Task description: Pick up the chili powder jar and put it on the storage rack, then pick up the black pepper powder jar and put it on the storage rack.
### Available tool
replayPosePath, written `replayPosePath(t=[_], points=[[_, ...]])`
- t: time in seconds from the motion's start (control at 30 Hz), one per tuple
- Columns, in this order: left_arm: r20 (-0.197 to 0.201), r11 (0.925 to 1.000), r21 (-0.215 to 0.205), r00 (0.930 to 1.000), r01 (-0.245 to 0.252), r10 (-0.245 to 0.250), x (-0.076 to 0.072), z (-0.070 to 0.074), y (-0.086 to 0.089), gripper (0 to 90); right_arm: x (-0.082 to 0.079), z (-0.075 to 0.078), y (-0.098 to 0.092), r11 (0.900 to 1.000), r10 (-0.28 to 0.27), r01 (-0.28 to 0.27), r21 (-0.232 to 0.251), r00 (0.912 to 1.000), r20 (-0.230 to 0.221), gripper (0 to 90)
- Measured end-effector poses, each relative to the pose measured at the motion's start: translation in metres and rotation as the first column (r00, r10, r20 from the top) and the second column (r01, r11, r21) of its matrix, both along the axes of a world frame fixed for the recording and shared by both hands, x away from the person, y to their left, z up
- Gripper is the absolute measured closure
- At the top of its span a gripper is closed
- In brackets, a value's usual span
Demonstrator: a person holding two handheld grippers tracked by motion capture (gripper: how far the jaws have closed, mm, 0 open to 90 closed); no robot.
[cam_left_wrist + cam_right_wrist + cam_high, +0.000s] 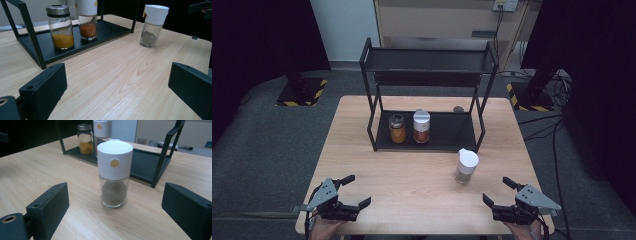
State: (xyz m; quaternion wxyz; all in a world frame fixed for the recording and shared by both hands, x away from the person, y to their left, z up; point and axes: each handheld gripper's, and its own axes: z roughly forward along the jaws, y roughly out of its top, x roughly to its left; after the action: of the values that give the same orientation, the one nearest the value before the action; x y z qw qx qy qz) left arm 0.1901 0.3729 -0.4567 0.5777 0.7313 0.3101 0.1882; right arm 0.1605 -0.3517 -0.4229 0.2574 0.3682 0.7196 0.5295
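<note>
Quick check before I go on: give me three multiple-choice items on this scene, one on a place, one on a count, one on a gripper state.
1. Where does the white-capped jar of grey powder stand?
A. on the rack's top shelf
B. on the table, in front of the rack
C. between the left jaws

2. How many jars stand on the rack's bottom shelf?
A. none
B. two
C. four

3. How is the right gripper?
A. open, holding nothing
B. shut on the jar
C. shut on the rack

Answers: 1 B, it stands on bare wood off the rack's corner. 2 B, one with yellow powder, one with red-orange powder. 3 A, its jaws stand wide, apart from the jar.
</note>
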Motion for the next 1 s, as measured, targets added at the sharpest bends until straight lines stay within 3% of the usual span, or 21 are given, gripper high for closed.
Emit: replayPosePath(t=[1.0], points=[[-0.002,1.0,0.002,1.0,0.008,-0.008,0.0009,0.0006,0.0002,1.2,-0.0026,-0.0004,-0.0007,1.0,-0.021,0.021,0.003,0.9998,0.004,7.3]])
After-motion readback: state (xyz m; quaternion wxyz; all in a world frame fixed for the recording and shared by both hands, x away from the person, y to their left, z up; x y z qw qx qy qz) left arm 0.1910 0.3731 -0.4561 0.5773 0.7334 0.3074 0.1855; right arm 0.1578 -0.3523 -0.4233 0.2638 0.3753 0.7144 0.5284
